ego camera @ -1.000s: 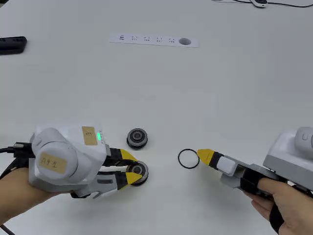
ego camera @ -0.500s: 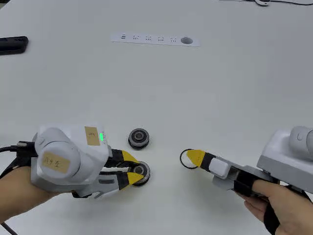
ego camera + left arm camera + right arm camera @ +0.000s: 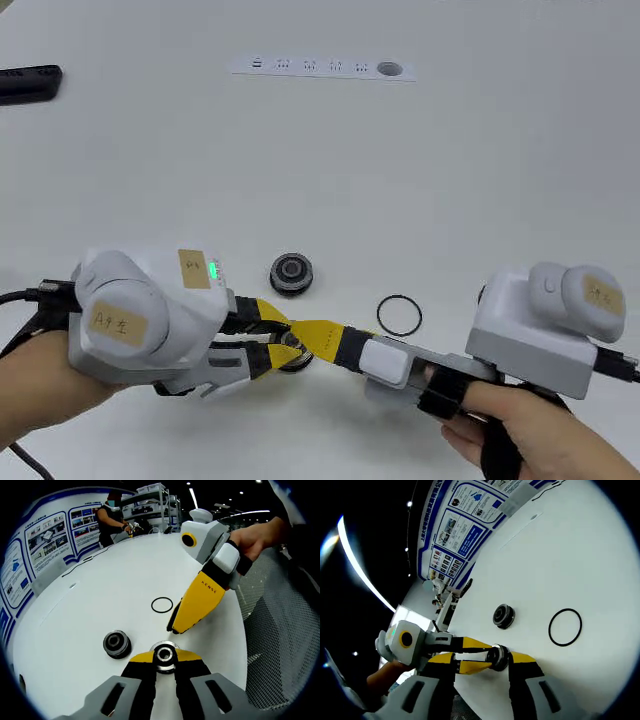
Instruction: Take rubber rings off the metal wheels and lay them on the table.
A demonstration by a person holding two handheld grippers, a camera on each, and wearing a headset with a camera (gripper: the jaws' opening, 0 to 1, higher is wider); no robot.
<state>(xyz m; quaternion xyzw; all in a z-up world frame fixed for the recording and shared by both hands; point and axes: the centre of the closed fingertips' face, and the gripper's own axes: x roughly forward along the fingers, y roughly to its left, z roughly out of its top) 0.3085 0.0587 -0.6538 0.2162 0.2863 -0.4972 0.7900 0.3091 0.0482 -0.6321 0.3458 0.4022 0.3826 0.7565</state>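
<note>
— While the wheel [image 3: 497, 657] lies flat on the table [image 3: 450, 180], clamped in the left gripper [image 3: 272, 338], where is the other one?
— The right gripper [image 3: 174, 626] points at it from the opposite side, jaws apart, tips just beside the rim. One ring [image 3: 399, 315] lies loose nearby.

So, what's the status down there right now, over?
Left gripper shut on a wheel. Right gripper open, tips at that wheel. One rubber ring flat on the table; second wheel lies aside, clear of both.
</note>
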